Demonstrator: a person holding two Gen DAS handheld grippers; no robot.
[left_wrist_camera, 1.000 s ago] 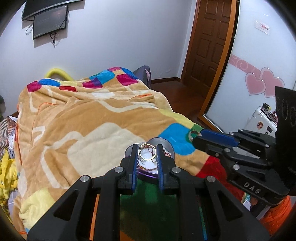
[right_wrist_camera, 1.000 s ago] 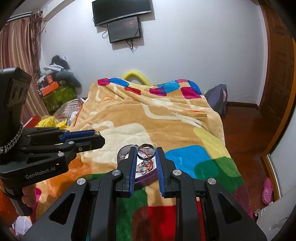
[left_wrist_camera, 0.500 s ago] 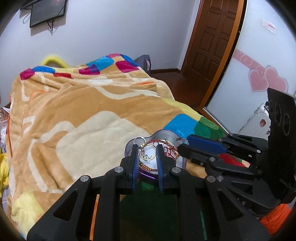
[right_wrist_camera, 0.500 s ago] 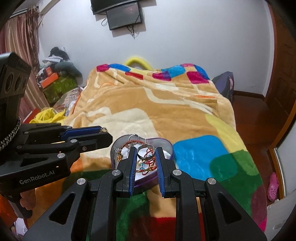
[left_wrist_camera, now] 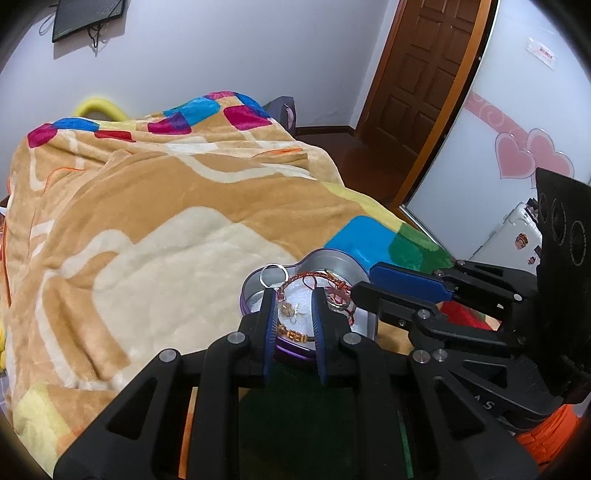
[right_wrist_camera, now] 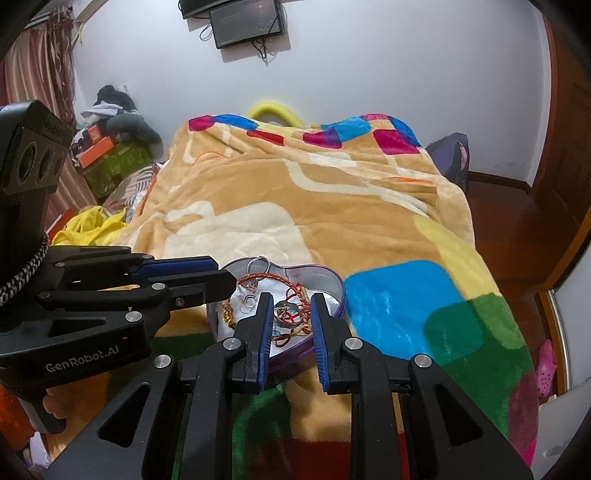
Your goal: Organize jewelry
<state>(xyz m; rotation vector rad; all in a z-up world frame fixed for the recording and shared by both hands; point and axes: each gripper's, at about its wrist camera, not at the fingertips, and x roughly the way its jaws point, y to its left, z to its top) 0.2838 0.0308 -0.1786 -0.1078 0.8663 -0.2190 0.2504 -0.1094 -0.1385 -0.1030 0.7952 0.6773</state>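
A heart-shaped purple tin (left_wrist_camera: pixel 332 258) (right_wrist_camera: pixel 325 280) sits open on the blanket, holding a tangle of jewelry: a red cord bracelet (right_wrist_camera: pixel 291 288), a beaded gold bracelet (left_wrist_camera: pixel 291 334), a silver ring (left_wrist_camera: pixel 273 275) at its far rim, and small rings. My left gripper (left_wrist_camera: pixel 293 295) hovers over the tin's near left side, jaws slightly apart with nothing between them. My right gripper (right_wrist_camera: pixel 291 301) hovers over the tin's near edge, jaws slightly apart around a ring (right_wrist_camera: pixel 286 317) without clearly pinching it. Each gripper shows in the other's view (left_wrist_camera: pixel 402 284) (right_wrist_camera: pixel 192 273).
The tin rests on a tan patchwork blanket (right_wrist_camera: pixel 332 192) covering a bed. Clutter and boxes (right_wrist_camera: pixel 110 155) are piled at the left. A wooden door (left_wrist_camera: pixel 424 74) and floor lie to the right, with a wall-mounted screen (right_wrist_camera: pixel 247 22) behind.
Both grippers have moved forward and down toward the tin, which now sits directly under the fingertips. The jaw gaps look unchanged.
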